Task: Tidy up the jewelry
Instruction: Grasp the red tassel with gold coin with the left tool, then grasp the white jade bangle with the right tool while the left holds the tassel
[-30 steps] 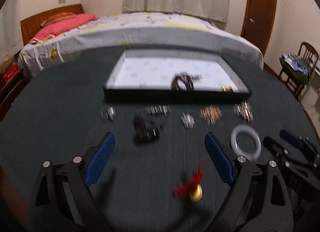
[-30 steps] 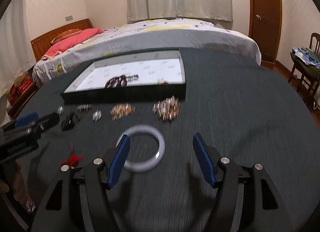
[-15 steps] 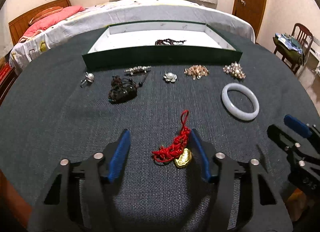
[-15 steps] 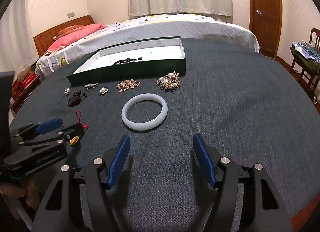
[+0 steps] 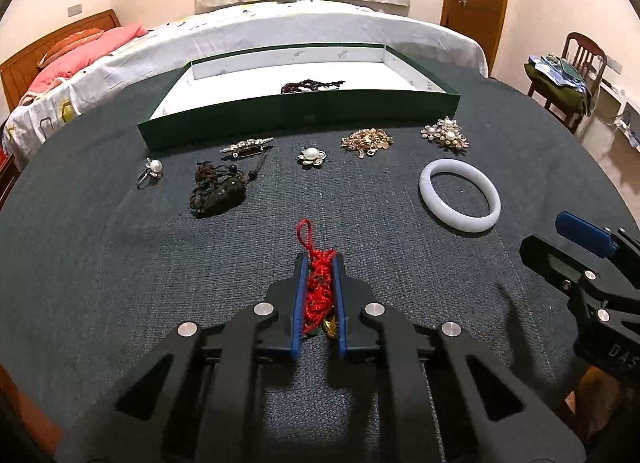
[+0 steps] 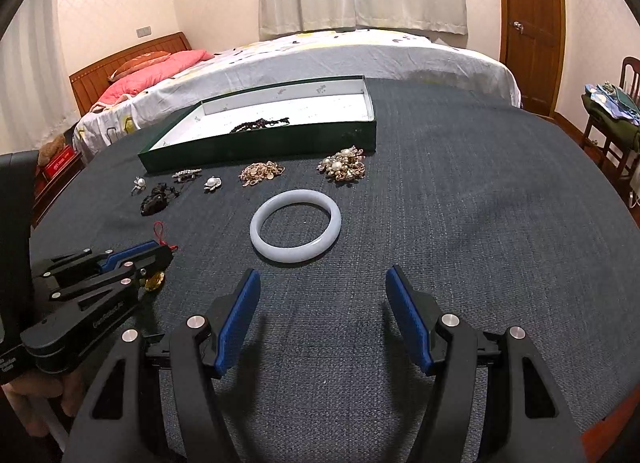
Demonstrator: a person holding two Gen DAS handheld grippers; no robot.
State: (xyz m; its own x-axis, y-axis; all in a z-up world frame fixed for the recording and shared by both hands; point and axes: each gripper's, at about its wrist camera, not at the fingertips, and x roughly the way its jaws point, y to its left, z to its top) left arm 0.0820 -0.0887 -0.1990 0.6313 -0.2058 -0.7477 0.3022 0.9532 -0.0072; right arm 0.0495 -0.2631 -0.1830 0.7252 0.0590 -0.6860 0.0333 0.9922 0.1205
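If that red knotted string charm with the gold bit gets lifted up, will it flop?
Probably: the red knotted cord charm, pinched in the left gripper, looks like soft cord, so its loop should droop. The gold pendant would likely dangle and swing.

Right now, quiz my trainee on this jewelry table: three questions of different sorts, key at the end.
1. True or false: the left gripper is shut on the red cord charm.
2. What already lies in the green tray? A) the white bangle B) a dark beaded strand C) a pearl ring
3. Fill in: the right gripper is ____ and holds nothing; the white bangle lies ahead of it.

Key: 1 true; 2 B; 3 open
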